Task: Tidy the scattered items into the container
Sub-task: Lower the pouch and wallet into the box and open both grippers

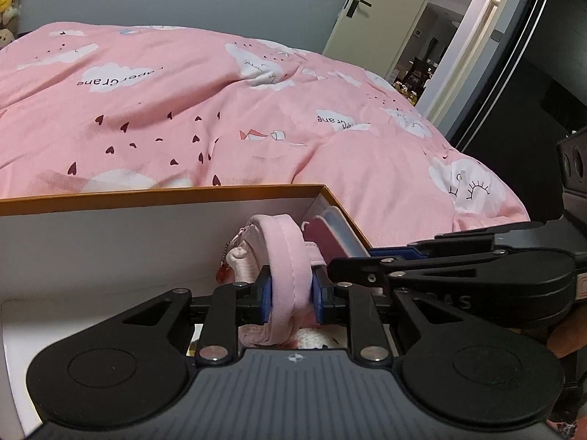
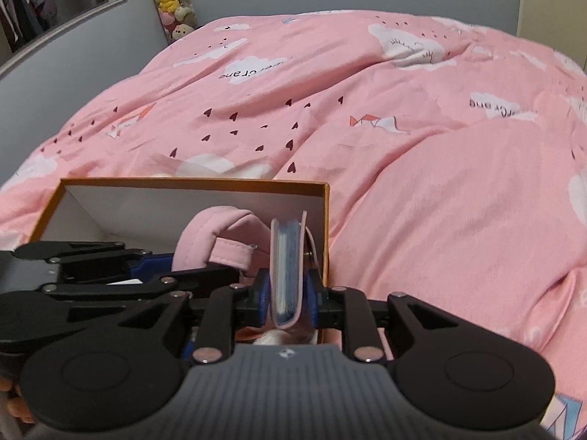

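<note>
Left wrist view shows our left gripper (image 1: 290, 299) nearly closed, its blue pads pressing both sides of a pink padded strap (image 1: 284, 256) that loops up at 12 o'clock from the fingers. That strap belongs to a pink pouch (image 1: 242, 253) lying inside the orange-rimmed box (image 1: 165, 192), whose white inner wall runs from 9 o'clock to centre. A small red charm (image 1: 224, 273) hangs on a bead chain at 10 o'clock from the pads. Our right gripper (image 1: 403, 256) reaches in from 3 o'clock.

Right wrist view shows our right gripper (image 2: 288, 293) also nearly closed, pads set against both covers of a slim pink-covered notebook (image 2: 286, 256) with blue page edges, standing upright on its edge against the box's (image 2: 194, 183) right wall. The pink strap (image 2: 205, 234) sits at 10 o'clock from it, with our left gripper (image 2: 146, 264) at 9 o'clock. A pink cloud-print duvet (image 2: 403, 146) fills everything beyond the box, from 10 to 3 o'clock.
</note>
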`<state>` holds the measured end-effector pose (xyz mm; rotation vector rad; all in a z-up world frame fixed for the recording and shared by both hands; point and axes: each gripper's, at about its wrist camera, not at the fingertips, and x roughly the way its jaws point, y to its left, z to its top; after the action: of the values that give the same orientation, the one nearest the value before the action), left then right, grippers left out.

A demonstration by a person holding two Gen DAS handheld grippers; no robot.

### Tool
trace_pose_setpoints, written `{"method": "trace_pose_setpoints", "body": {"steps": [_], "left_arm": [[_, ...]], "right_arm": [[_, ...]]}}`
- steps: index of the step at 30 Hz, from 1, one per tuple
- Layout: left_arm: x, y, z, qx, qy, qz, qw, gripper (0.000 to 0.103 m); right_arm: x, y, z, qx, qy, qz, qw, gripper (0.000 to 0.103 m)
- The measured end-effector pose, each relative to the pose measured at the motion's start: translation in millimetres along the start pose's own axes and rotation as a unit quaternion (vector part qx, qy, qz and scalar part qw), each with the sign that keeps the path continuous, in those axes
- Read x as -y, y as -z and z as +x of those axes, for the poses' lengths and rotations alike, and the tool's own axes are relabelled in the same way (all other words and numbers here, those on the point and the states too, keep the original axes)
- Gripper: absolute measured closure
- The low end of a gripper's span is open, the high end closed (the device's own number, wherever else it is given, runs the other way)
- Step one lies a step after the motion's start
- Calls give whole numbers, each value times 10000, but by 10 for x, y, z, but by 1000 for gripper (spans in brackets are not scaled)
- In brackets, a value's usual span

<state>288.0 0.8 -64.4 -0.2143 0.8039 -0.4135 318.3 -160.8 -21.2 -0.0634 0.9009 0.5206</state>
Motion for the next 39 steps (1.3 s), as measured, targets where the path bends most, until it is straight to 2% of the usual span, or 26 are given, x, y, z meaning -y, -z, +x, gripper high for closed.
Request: {"method": "trace_pose_setpoints", "body": {"steps": [3, 5, 9, 11, 17, 23, 27, 31, 33, 34, 39], "left_arm": [[-40, -22, 12, -119, 64, -227, 9997, 75], [-64, -13, 28, -222, 99, -368, 9990, 63], [26, 30, 14, -366, -175, -145, 9991, 61], [57, 31, 1, -407, -277, -152, 9987, 73], [94, 3, 53, -331, -283, -254, 9987, 82], [235, -24, 106, -101, -194, -198, 9996, 84], [246, -16, 201, -224, -321, -152, 9991, 85], [185, 1, 254, -409, -290, -212, 9985, 86], [202, 13, 275, -410, -240, -205, 9987, 86], [225, 15, 281, -393, -269, -168, 9987, 86], [315, 15, 268, -354, -456, -16, 9983, 84]], "right_arm": [[26, 11, -105, 102, -113, 113, 9998, 72], [34, 28, -182, 175, -215, 190, 9994, 67], [24, 95, -306, 349, 4, 131, 9993, 66], [29, 145, -353, 391, 3, 172, 9991, 66], [76, 250, -395, 396, -9, 274, 9988, 66], [121, 317, -394, 370, -25, 365, 9986, 68], [154, 336, -370, 325, 3, 456, 9984, 69], [142, 352, -359, 307, -24, 440, 9986, 69], [139, 355, -347, 285, -48, 461, 9985, 69], [139, 356, -343, 279, -47, 477, 9985, 71], [172, 383, -373, 282, 14, 492, 9984, 71]]}}
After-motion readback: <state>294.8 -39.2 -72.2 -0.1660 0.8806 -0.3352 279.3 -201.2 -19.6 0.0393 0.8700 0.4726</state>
